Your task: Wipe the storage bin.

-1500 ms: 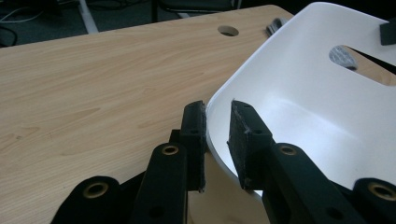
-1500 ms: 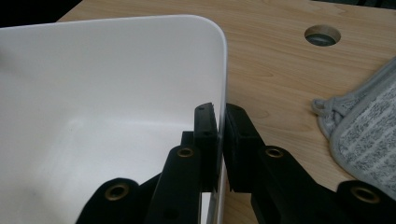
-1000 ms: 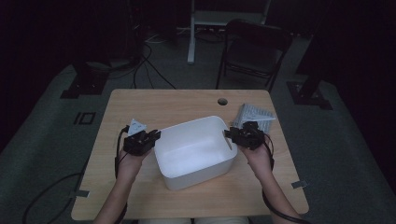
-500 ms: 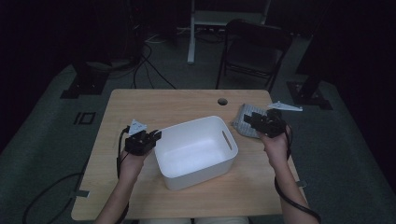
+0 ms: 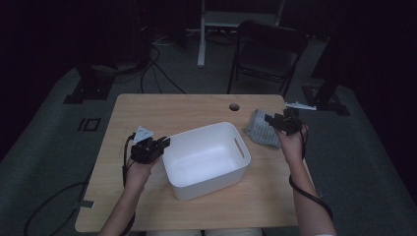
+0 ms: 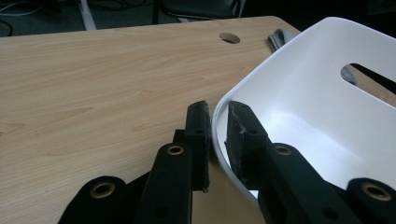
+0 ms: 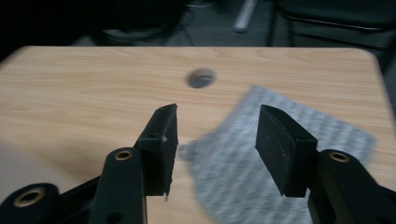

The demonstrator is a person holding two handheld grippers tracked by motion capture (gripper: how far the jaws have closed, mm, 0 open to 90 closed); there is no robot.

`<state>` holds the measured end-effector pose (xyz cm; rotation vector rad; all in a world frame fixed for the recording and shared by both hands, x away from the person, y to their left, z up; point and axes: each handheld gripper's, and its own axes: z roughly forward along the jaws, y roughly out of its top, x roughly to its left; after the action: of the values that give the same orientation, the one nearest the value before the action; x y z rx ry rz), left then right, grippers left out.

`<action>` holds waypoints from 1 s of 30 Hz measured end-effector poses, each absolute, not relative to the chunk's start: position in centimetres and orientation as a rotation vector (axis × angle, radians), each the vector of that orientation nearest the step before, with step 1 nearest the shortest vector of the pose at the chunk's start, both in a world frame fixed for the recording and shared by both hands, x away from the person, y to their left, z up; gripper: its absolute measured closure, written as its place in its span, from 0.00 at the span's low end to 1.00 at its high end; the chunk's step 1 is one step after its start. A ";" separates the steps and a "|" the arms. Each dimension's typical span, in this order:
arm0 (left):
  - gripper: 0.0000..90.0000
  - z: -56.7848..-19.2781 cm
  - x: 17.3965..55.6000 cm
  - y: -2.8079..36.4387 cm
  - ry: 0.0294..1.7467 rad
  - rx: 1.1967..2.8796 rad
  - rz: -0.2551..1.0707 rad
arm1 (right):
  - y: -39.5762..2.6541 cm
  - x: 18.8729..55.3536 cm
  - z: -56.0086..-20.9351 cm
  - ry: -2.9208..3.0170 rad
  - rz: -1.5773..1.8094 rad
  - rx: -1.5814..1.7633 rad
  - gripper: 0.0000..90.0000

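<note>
Dark flooring with cables surrounds a wooden bench (image 5: pixel 196 110); a folding chair (image 5: pixel 268 54) stands beyond its far edge, and a round cable hole (image 5: pixel 234 106) sits near that edge. A white plastic bin (image 5: pixel 206 160) with a slotted handle occupies the bench centre. A grey folded cloth (image 5: pixel 260 130) lies near the far right corner, just beside the bin's right wall, with nothing standing between it and the right hand-held gripper.

Compared with the earlier frames, the right hand-held gripper (image 5: pixel 275 120) has left the bin's right rim and moved toward the far right corner, over the cloth. Its jaws have just been opening and stand apart; in the right gripper view the cloth (image 7: pixel 280 158) lies below and between them, not pressed. The bin has not shifted.

The left hand-held gripper (image 5: pixel 160 145) is clamped on the bin's left rim (image 6: pixel 217 126), one pad outside and one inside the wall. Both forearms enter from the near edge; the right reaches farther forward.
</note>
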<state>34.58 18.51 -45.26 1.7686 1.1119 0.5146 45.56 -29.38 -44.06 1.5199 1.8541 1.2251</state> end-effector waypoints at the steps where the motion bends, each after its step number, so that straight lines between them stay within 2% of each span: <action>1: 0.88 -45.3 34.6 18.5 1.111 1.768 0.514 | -29.5 46.0 -44.4 1.854 1.227 1.534 0.52; 14: 0.88 -45.2 34.5 18.5 1.119 1.772 0.515 | -30.2 50.3 -48.1 1.787 1.087 1.704 0.43; 18: 0.88 -45.2 34.5 18.5 1.117 1.774 0.516 | -30.5 51.9 -49.5 1.763 1.040 1.766 0.36; 30: 0.88 -45.2 34.5 18.5 1.115 1.781 0.510 | -29.5 54.3 -51.8 1.777 0.929 1.819 0.25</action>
<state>34.47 18.52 -45.17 1.7810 1.1153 0.5099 54.25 -29.54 -51.76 1.8187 1.7770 0.9292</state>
